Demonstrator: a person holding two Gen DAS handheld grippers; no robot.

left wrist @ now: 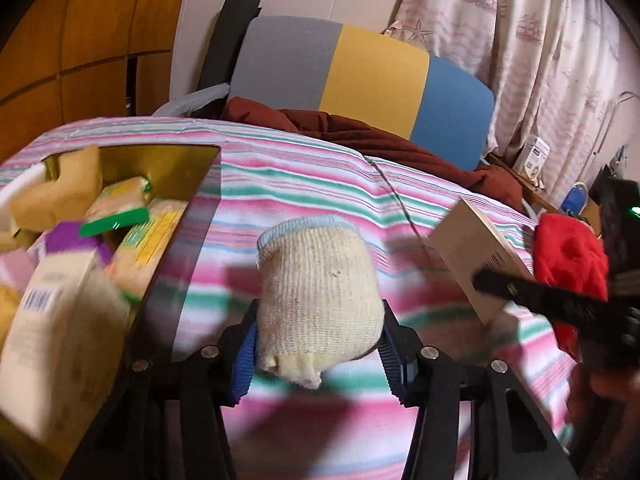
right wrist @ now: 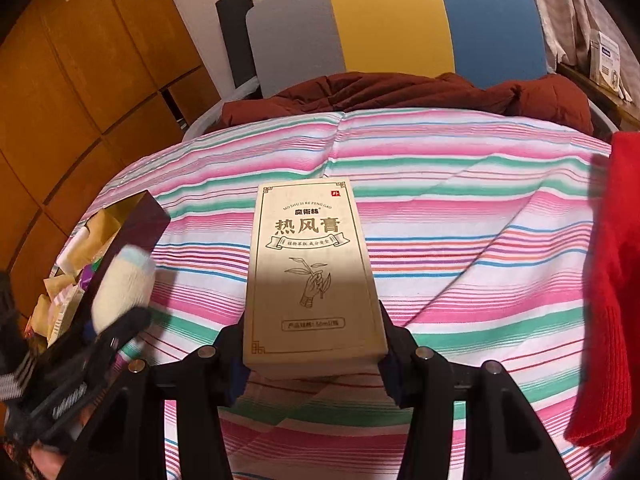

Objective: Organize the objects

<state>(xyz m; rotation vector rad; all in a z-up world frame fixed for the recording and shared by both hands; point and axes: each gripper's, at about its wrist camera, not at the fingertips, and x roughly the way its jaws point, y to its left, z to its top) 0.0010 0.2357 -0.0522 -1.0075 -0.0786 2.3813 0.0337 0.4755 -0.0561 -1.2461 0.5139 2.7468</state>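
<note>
Sock: coarse cream knit, matt, fuzzy, pale blue ribbed cuff. Left gripper: matt black plastic arms, ribbed blue rubbery pads, shiny metal pin heads. Right gripper: same black plastic with bright metal pins. Carton: tan cardboard, smooth, slight sheen, fine printed linework. Bedsheet: woven striped cotton-like cloth, matt, lightly creased. Storage box: dark glossy outer wall, gold reflective lining; cartons inside look like paper and card. Red garment: fuzzy knit with ribbed hem. Brown quilt: smooth, soft, puffy fabric. Cabinet: smooth wood veneer, satin finish. Curtain: thin printed cloth.
</note>
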